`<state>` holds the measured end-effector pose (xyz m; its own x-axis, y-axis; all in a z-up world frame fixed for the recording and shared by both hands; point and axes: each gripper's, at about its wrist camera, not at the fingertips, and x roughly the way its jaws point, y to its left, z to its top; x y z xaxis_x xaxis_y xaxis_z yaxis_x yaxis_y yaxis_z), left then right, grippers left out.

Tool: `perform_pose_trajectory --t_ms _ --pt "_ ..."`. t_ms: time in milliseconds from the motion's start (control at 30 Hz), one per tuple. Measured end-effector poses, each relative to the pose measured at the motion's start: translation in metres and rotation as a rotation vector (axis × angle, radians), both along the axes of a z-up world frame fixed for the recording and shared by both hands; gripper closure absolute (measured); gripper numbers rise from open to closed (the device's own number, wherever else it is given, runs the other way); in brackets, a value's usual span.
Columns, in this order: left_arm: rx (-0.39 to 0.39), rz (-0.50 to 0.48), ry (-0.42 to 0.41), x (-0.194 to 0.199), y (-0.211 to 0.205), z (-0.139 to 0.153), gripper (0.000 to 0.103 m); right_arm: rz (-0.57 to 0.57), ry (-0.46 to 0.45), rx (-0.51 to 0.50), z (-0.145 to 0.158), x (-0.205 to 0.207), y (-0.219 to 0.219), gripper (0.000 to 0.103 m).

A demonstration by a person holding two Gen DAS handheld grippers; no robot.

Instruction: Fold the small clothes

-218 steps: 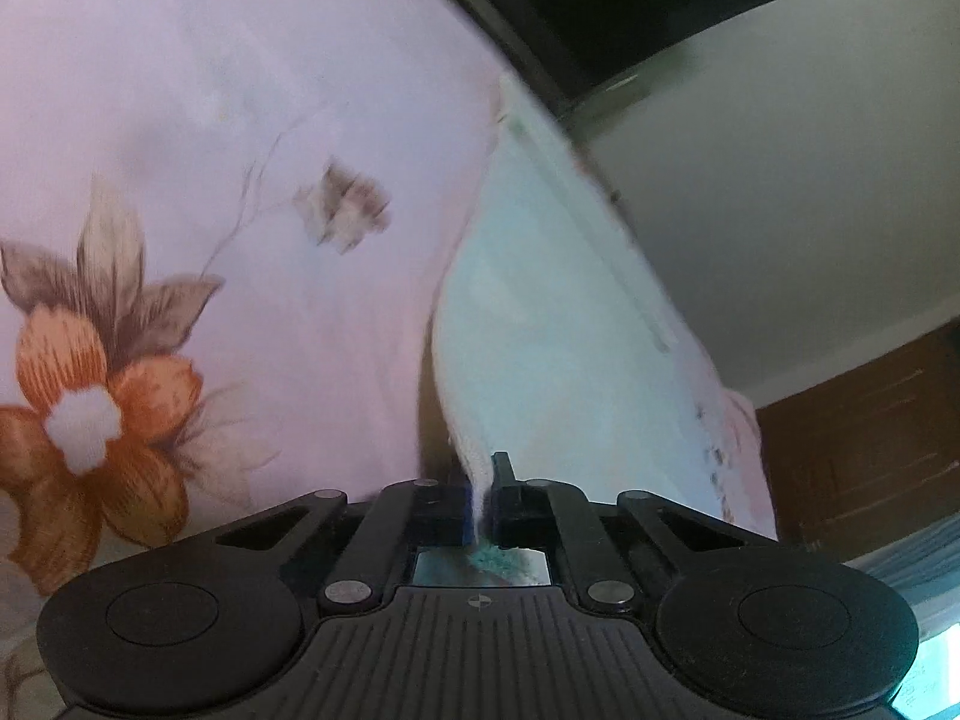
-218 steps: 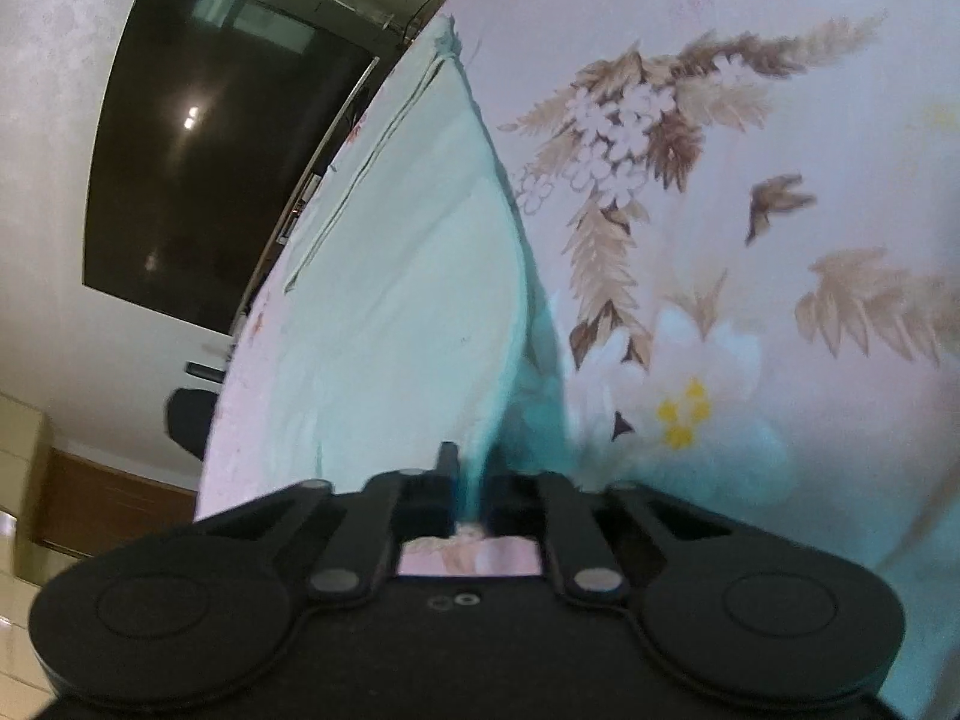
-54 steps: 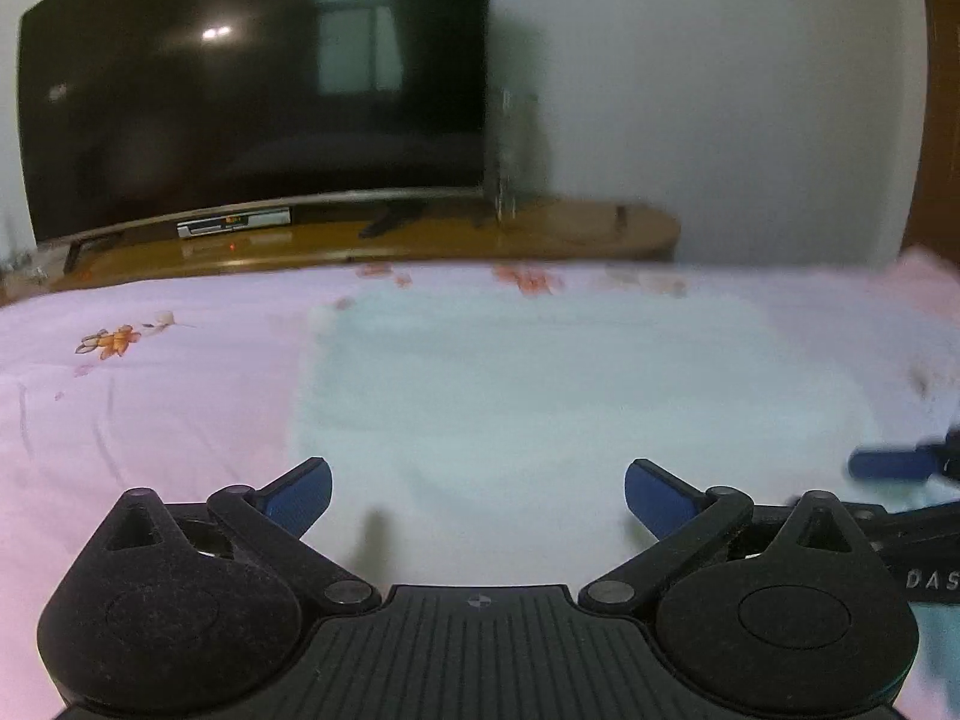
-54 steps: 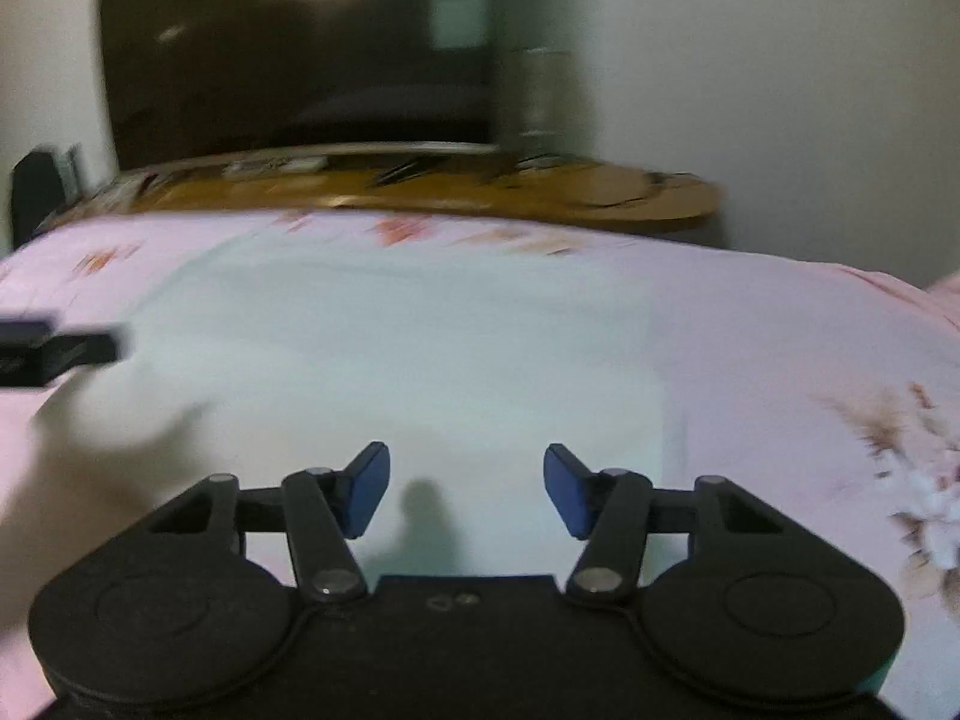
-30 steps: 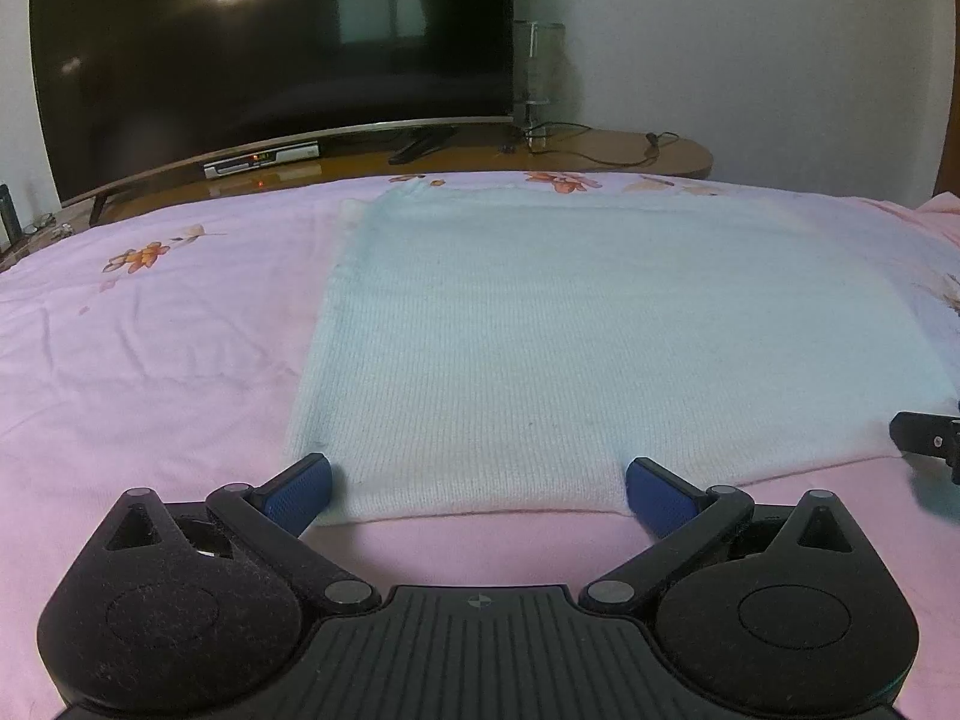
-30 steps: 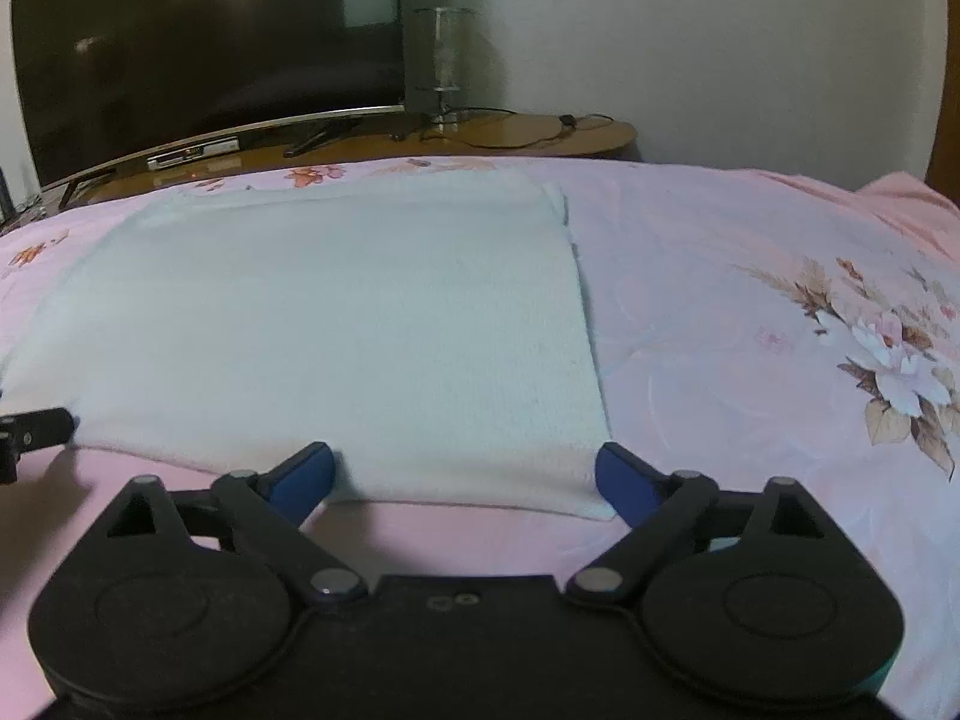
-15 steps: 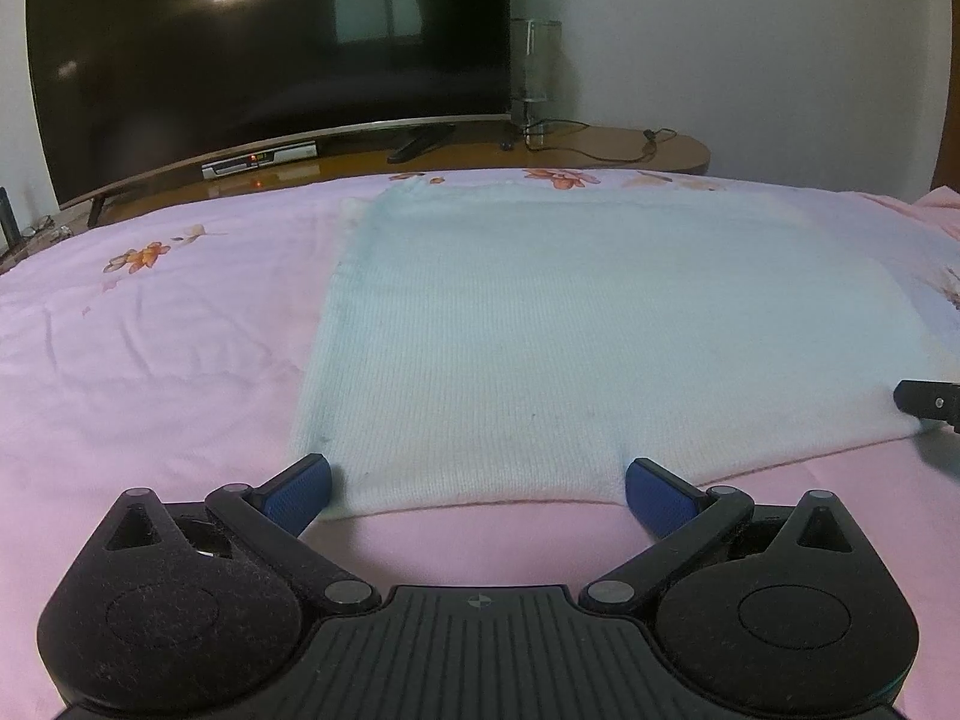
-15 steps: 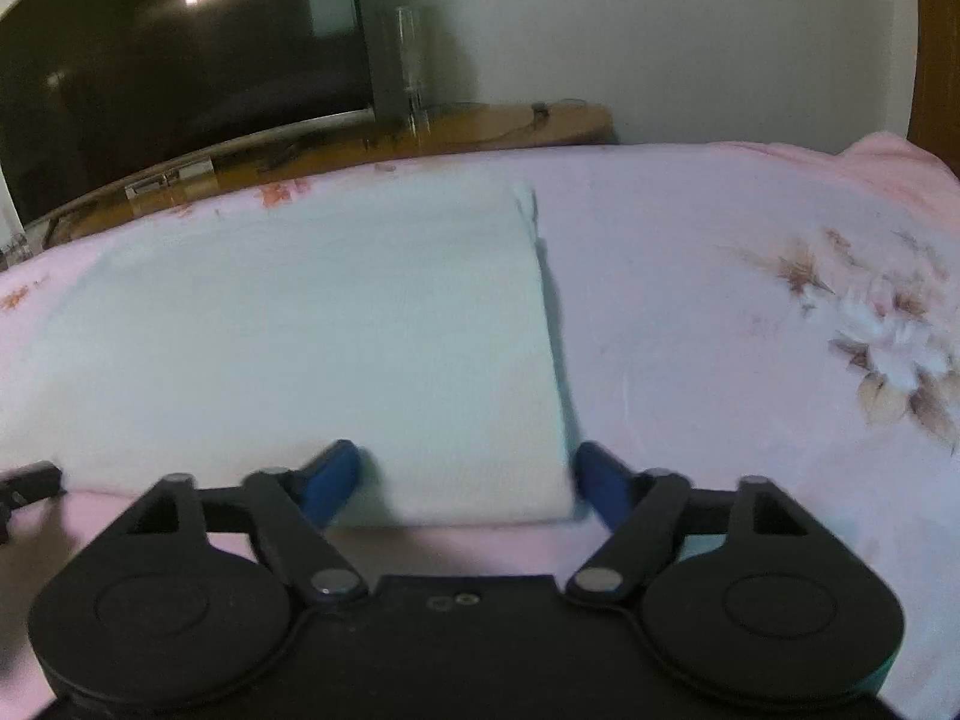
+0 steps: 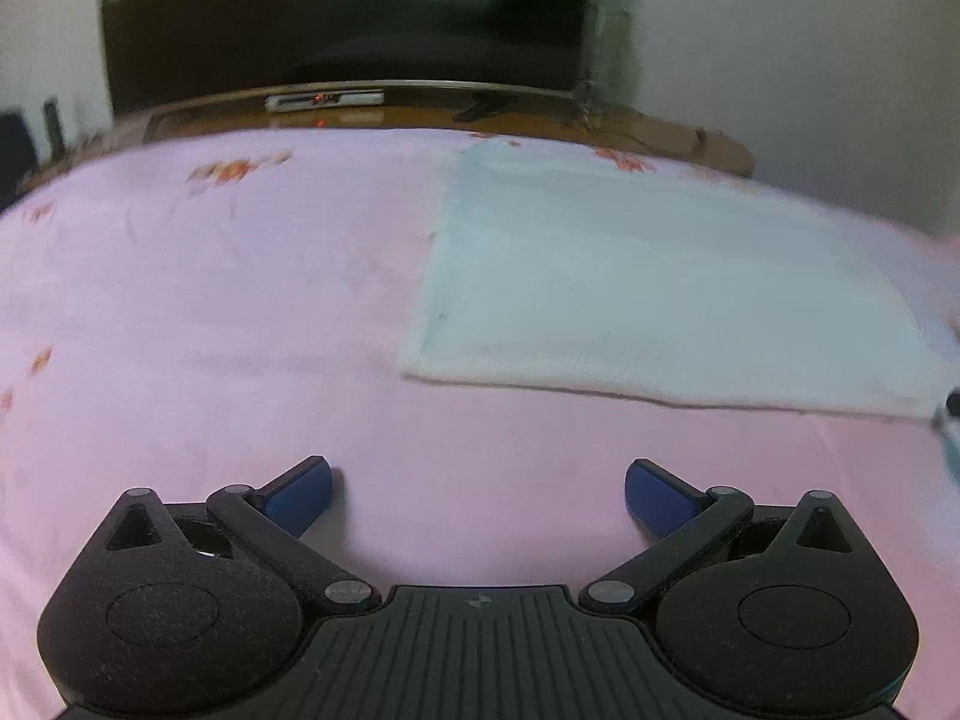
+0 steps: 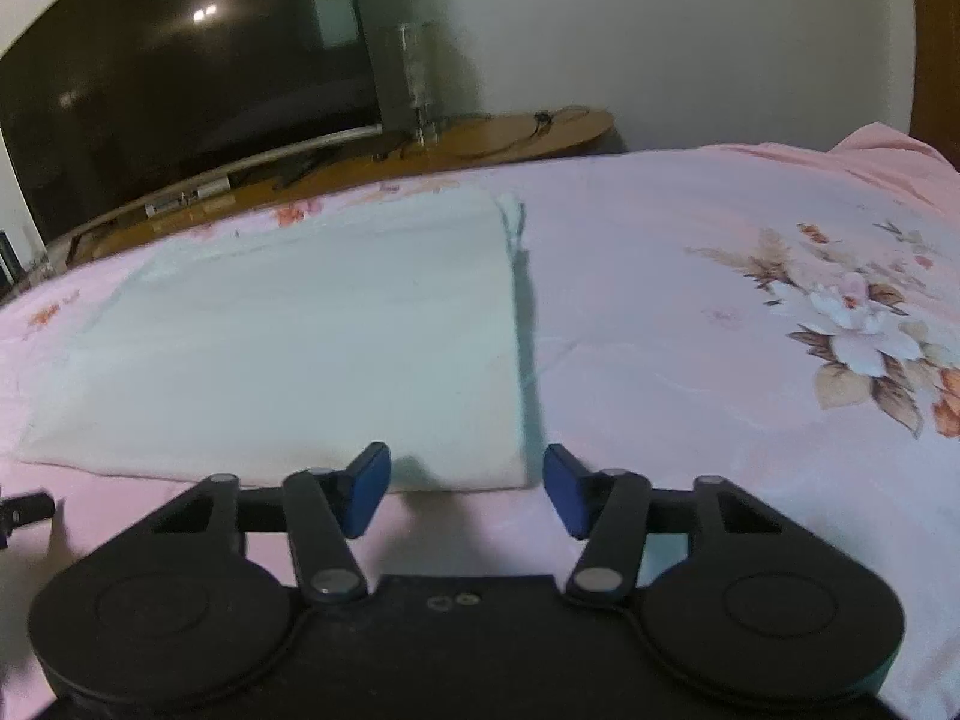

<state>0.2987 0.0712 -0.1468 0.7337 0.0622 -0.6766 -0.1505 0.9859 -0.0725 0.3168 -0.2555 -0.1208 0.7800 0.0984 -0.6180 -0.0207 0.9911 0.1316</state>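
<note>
Jaws of the right gripper (image 10: pixel 465 489) half spread, just been narrowing, straddling the near right corner of the pale mint cloth (image 10: pixel 312 348) without pressing on it. Cloth lying flat as a tidy rectangle on the pink floral bedsheet (image 10: pixel 720 360), right edge looking doubled over, so probably folded at least once; likely another fold left, judging by its breadth. Jaws of the left gripper (image 9: pixel 478 495) released wide, empty, over bare sheet, near and to the left of the cloth's near left corner (image 9: pixel 414 369), not touching. Beyond the bed, a dark television (image 9: pixel 342 12) on a wooden stand (image 10: pixel 492 132).
</note>
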Motion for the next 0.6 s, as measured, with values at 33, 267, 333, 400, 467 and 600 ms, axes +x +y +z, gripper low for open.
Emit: perform_pose_trajectory --t_ms 33,267,333,400,467,600 --pt "-0.044 0.010 -0.012 -0.003 0.003 0.001 0.000 -0.001 -0.006 0.005 0.002 -0.003 -0.001 0.056" --pt "-0.486 0.087 -0.110 0.010 0.024 -0.013 0.000 0.036 -0.023 0.039 0.011 -0.008 0.011 0.063" --pt "-0.585 0.146 -0.152 0.015 0.033 -0.020 0.000 0.057 -0.032 0.049 0.014 -0.006 0.018 0.069" --pt "-0.678 0.196 -0.180 0.021 0.043 -0.025 0.000 0.069 -0.036 0.053 0.016 -0.001 0.024 0.073" --pt "-0.723 0.216 -0.185 0.030 0.046 -0.028 0.000 0.081 -0.044 0.075 0.018 0.006 0.028 0.081" --pt "-0.782 0.234 -0.201 0.046 0.047 -0.035 0.017 0.096 -0.047 0.091 0.020 0.021 0.041 0.086"
